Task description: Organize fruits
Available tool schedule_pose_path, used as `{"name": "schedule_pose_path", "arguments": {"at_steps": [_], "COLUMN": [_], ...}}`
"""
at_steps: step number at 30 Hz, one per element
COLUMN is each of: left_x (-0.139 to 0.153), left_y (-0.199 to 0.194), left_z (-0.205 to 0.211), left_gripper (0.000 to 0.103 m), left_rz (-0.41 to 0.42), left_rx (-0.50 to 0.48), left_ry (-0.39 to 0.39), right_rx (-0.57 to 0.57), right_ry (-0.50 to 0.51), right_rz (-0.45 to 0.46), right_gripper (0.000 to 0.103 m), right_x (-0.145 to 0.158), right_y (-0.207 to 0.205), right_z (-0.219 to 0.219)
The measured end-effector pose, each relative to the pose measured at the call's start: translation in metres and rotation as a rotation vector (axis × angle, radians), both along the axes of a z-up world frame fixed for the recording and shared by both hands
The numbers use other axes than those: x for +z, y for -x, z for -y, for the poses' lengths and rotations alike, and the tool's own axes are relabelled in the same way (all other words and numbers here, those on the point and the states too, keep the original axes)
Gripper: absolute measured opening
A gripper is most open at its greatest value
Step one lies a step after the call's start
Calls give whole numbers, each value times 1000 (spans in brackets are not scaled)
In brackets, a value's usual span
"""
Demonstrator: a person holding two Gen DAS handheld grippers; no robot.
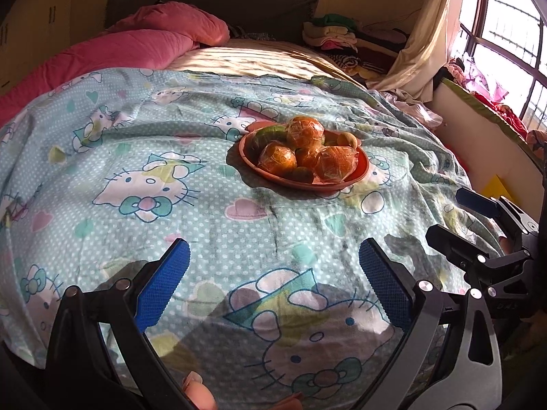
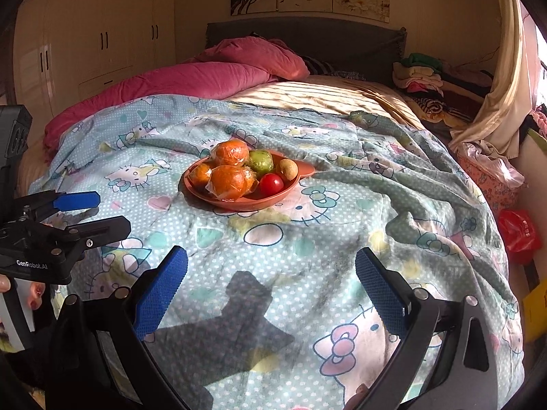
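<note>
A reddish-brown plate rests on a cartoon-cat bedsheet. It holds plastic-wrapped oranges, a green fruit, a red tomato and a small tan fruit. My left gripper hovers open over the sheet, well short of the plate, with nothing between its blue pads. My right gripper is likewise open and holds nothing, also short of the plate. Each gripper shows at the edge of the other's view: the right gripper, the left gripper.
A pink quilt lies at the bed's far left, folded clothes at the far right by a curtain. A red bag and a yellow item sit beyond the bed's right edge. Wardrobes line the left wall.
</note>
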State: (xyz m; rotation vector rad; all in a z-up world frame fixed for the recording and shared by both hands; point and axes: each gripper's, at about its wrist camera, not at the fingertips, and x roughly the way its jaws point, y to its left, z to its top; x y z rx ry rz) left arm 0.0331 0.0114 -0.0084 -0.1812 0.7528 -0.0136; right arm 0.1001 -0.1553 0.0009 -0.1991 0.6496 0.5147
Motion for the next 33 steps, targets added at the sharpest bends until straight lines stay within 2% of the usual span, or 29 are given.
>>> {"name": "schedule_pose_path", "arguments": {"at_steps": [33], "left_x": [2], "left_y": [1], "left_z": [-1], "left_gripper": [93], "left_rz": [-6], "left_rx": [17], "left_ry": [-16], "right_rx": [2], "right_ry": [7], "right_rz": [-27], "right_gripper": [98], "right_x": [-6], "right_y": [-2], "right_z": [-1]}}
